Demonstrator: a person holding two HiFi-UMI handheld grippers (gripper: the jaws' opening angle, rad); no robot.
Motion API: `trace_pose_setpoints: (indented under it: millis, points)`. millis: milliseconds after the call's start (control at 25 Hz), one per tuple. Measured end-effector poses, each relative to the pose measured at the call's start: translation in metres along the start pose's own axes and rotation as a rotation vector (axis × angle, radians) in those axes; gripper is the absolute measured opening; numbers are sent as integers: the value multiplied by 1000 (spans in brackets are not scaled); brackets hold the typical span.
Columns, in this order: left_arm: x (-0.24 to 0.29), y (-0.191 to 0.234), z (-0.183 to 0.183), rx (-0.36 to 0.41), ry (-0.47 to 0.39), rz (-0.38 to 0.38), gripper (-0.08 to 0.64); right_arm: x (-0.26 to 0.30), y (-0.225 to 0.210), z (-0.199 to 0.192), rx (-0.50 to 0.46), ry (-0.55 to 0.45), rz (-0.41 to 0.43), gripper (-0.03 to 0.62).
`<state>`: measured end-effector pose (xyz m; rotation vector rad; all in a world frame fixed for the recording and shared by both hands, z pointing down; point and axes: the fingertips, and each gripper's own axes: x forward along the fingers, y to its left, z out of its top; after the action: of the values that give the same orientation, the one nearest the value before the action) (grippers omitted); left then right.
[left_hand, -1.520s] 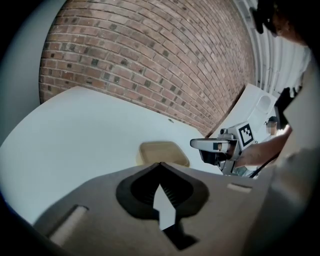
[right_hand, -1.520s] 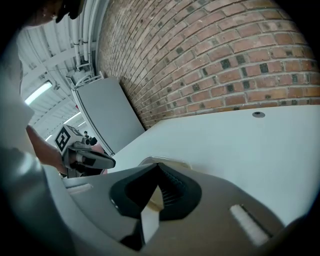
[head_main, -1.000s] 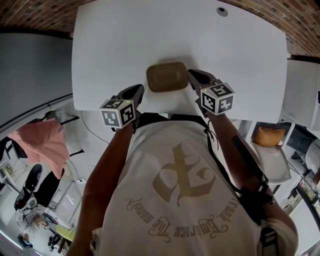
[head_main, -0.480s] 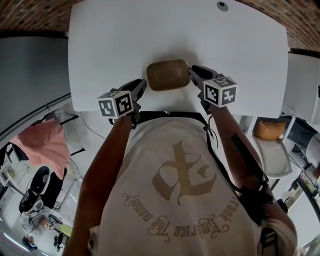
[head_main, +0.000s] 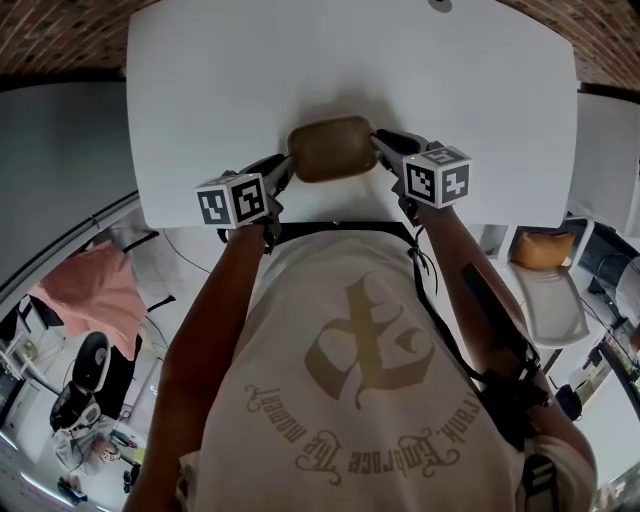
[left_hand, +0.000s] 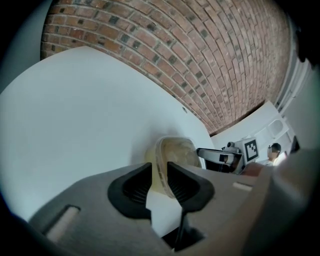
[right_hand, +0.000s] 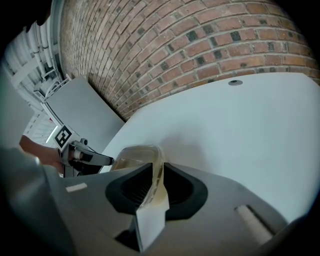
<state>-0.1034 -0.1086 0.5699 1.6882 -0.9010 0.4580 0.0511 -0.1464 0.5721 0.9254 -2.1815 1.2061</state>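
Observation:
A shallow tan plastic container with a translucent rim hangs between my two grippers, just over the near edge of the white table. My left gripper is shut on its left rim; in the left gripper view the rim stands edge-on between the black pads of that gripper. On the opposite rim my right gripper is shut, and the right gripper view shows the rim pinched in this gripper. The container casts a soft shadow on the table.
A brick wall runs along the table's far side. A round cable hole sits near the far edge. A grey panel stands to the left. A chair with a tan cushion is at right, a pink cloth at left.
Both grippers closed in from the sides onto the container's rims. The container, earlier flat on the table, now sits tilted between the jaws and looks raised.

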Motion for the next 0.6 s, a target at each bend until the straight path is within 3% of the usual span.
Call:
trace_pose_setpoints:
  millis: [600]
  points:
    - [9, 0, -1, -8, 43, 23, 60, 2, 2, 3, -12, 8, 11, 69]
